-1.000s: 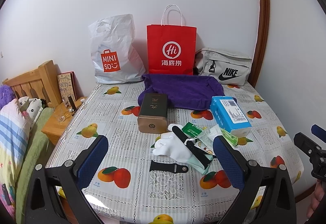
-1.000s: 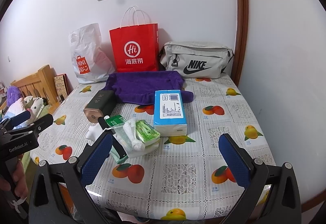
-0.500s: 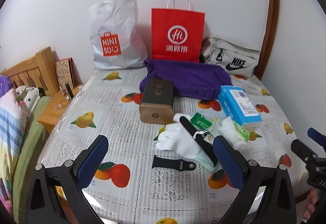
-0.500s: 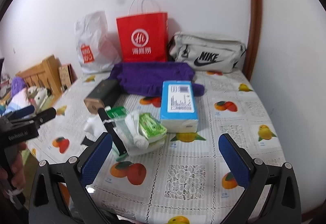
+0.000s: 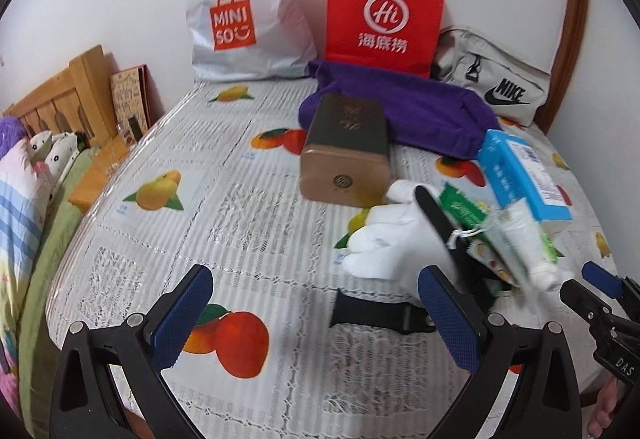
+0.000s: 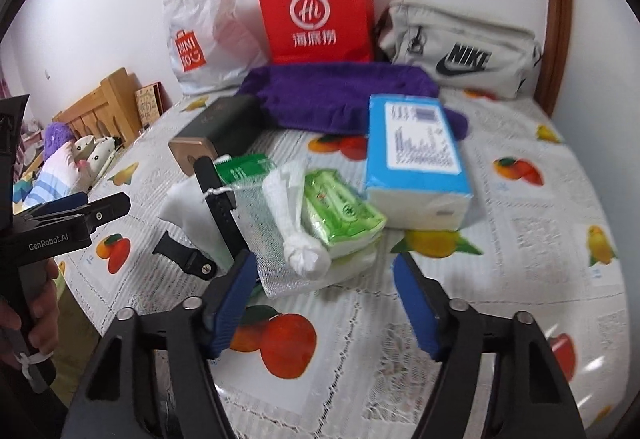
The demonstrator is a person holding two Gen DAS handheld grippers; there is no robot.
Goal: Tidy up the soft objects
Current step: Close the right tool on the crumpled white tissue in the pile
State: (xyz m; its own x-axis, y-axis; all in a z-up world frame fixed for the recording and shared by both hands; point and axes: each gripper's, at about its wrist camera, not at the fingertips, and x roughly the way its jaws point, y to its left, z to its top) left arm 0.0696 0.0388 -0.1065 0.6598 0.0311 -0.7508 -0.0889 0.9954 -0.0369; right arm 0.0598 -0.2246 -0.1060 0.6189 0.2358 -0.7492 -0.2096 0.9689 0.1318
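While both of my grippers hang over the near edge of the table [image 5: 168, 239], its fruit-print cloth carries this stock. Back row against the wall, 3 items: white Miniso bag [image 5: 244, 7], red paper bag [image 5: 384, 7], grey Nike pouch [image 5: 496, 79]. Just in front of them lies 1 purple towel [image 5: 424, 111], rumpled, its near edge touching the dark tin box [image 5: 348, 147], which lies on its side with the gold end toward me. At the right, 1 blue tissue pack [image 6: 416, 163] lies flat, touching the towel. The soft heap sits beside it: 1 white glove [image 5: 392, 239], 1 green wipes pack [image 6: 340, 211], 1 knotted white cloth roll [image 6: 304, 235] on a mesh pouch [image 6: 260, 223], with a black strap [image 5: 444, 227] laid across the glove. A second black strap piece [image 5: 376, 313] lies loose on the cloth nearer me. My left gripper [image 5: 316, 319] has its jaws wide apart with nothing between them, the strap piece just beyond. My right gripper [image 6: 324, 303] has just been closing its jaws; they stand apart, nothing between the pads, the mesh pouch and cloth roll just ahead of the tips.
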